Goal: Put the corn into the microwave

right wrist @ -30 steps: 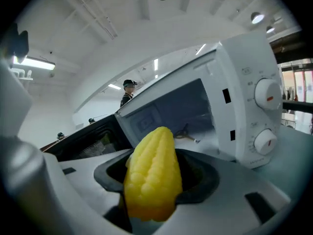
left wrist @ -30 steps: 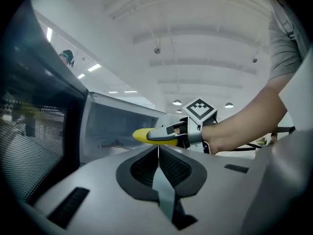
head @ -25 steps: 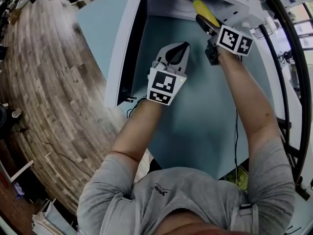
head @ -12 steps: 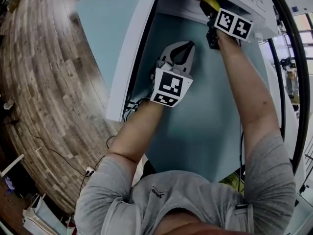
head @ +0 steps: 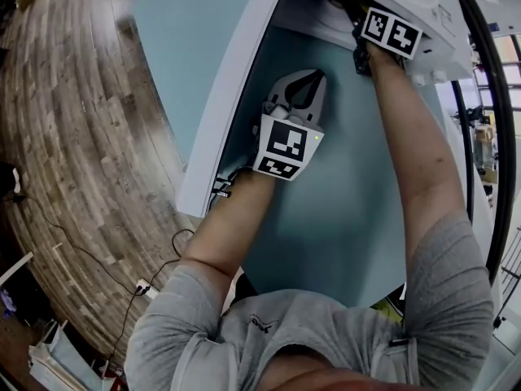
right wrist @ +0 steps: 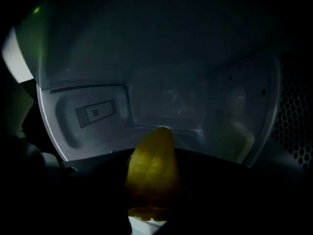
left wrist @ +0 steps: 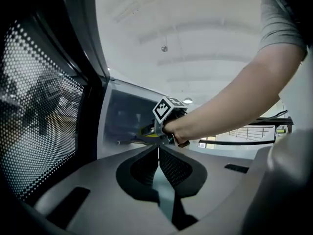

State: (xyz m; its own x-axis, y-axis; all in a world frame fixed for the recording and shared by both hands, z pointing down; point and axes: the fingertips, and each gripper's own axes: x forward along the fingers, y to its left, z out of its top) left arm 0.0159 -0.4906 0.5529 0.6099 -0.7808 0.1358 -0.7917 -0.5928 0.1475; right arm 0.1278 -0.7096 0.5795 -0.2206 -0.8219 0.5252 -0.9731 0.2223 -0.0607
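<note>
The yellow corn (right wrist: pixel 152 165) is held lengthwise in my right gripper (left wrist: pixel 150 133), which is shut on it. Corn and jaws are inside the dark cavity (right wrist: pixel 166 97) of the white microwave (head: pixel 427 2); the corn's tip points at the back wall, above the cavity floor. In the head view only the right gripper's marker cube (head: pixel 391 31) shows at the microwave's opening; the corn is hidden there. My left gripper (head: pixel 307 86) is shut and holds nothing. It hovers over the teal table (head: pixel 342 210), just right of the open microwave door (head: pixel 236 88).
The open door stands out along the left, its mesh window (left wrist: pixel 39 106) close beside my left gripper. Thick black cables (head: pixel 491 137) run along the table's right edge. Wooden floor (head: pixel 73 120) lies beyond the table's left edge.
My right gripper has gone forward into the microwave with the corn, which no longer shows in the head view. The left gripper has crept forward a little beside the door.
</note>
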